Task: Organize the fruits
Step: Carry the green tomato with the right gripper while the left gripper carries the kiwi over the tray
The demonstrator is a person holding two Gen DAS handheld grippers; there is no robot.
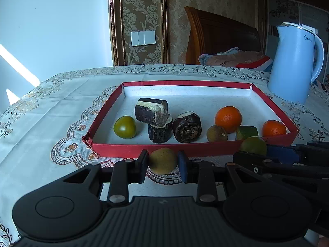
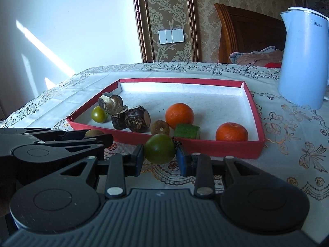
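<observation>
My left gripper is shut on a small brown round fruit, held just in front of the red tray's near wall. My right gripper is shut on a green round fruit, also before the tray's near wall. Inside the tray lie a green fruit, three dark sugarcane chunks, two oranges, a brown fruit and a green chunk. The right gripper with its green fruit shows at the right of the left wrist view.
A light blue kettle stands on the patterned tablecloth to the right behind the tray. A wooden headboard and bedding lie beyond the table's far edge. The back half of the tray floor is bare.
</observation>
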